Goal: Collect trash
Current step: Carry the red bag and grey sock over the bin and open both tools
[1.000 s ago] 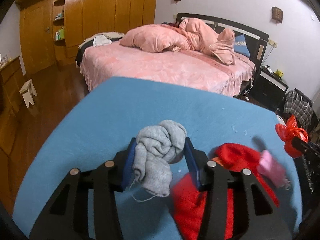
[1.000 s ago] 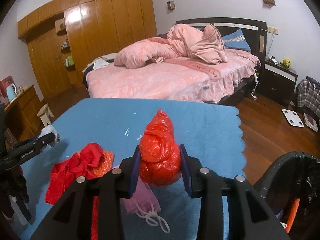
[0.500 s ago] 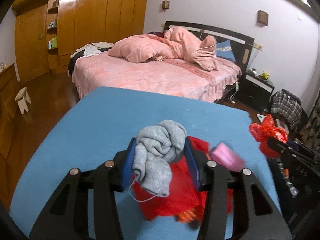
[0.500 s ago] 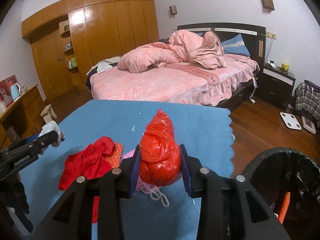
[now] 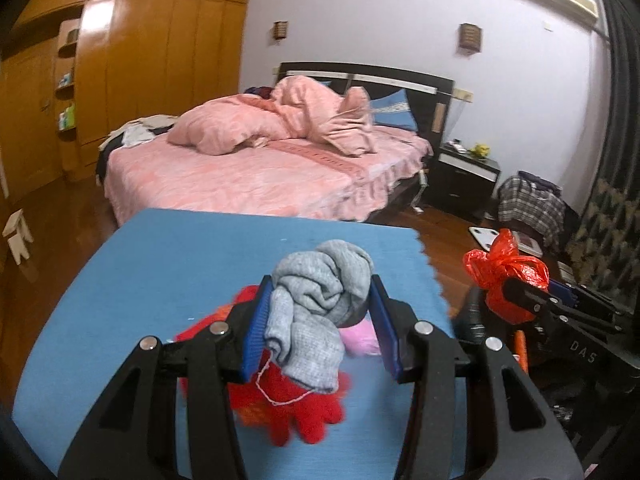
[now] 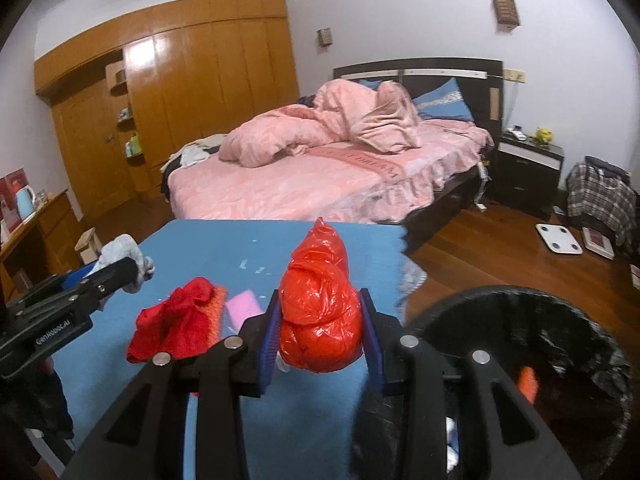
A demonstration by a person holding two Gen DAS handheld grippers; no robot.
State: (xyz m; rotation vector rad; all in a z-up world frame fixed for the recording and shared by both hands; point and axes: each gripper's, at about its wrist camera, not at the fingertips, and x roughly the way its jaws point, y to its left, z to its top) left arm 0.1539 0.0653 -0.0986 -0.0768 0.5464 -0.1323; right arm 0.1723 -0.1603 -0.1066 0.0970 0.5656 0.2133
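My left gripper (image 5: 320, 320) is shut on a balled grey sock (image 5: 316, 304) and holds it above the blue table (image 5: 160, 264). My right gripper (image 6: 320, 328) is shut on a knotted red plastic bag (image 6: 320, 312), held near the table's right edge beside a black-lined trash bin (image 6: 560, 360). The red bag also shows in the left wrist view (image 5: 504, 276), and the grey sock in the right wrist view (image 6: 124, 256). A red glove (image 5: 296, 412) and a pink mask (image 5: 360, 340) lie on the table under the left gripper.
The red glove (image 6: 176, 324) and pink mask (image 6: 244, 304) lie left of the right gripper. An orange item (image 6: 528, 380) sits inside the bin. A pink bed (image 6: 320, 176), a wooden wardrobe (image 6: 200, 80) and a nightstand (image 6: 528, 160) stand beyond the table.
Both grippers have moved right with their loads. The bin now fills more of the right wrist view, and the red glove and pink mask have slid under the left gripper.
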